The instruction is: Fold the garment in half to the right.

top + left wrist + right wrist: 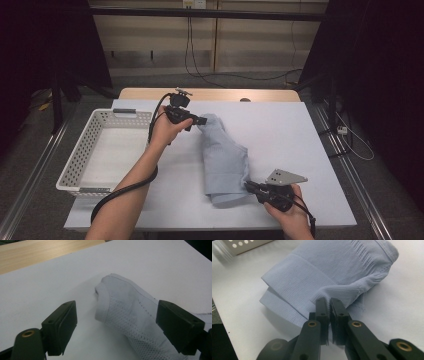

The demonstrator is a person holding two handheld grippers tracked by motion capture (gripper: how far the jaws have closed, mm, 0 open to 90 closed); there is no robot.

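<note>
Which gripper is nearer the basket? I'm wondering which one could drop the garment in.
Left. The left gripper hovers open at the garment's far end, just right of the basket. The right gripper pinches the garment's near edge, across the garment from the basket.

The person's forearms are showing bare, with no sleeves. The black left claw (202, 120) is trailing a thick black cable, its blocky pads (62, 323) bearing brass-coloured rivets. The black right claw (248, 186) is carrying a grey three-cornered plate (285, 176).
</note>
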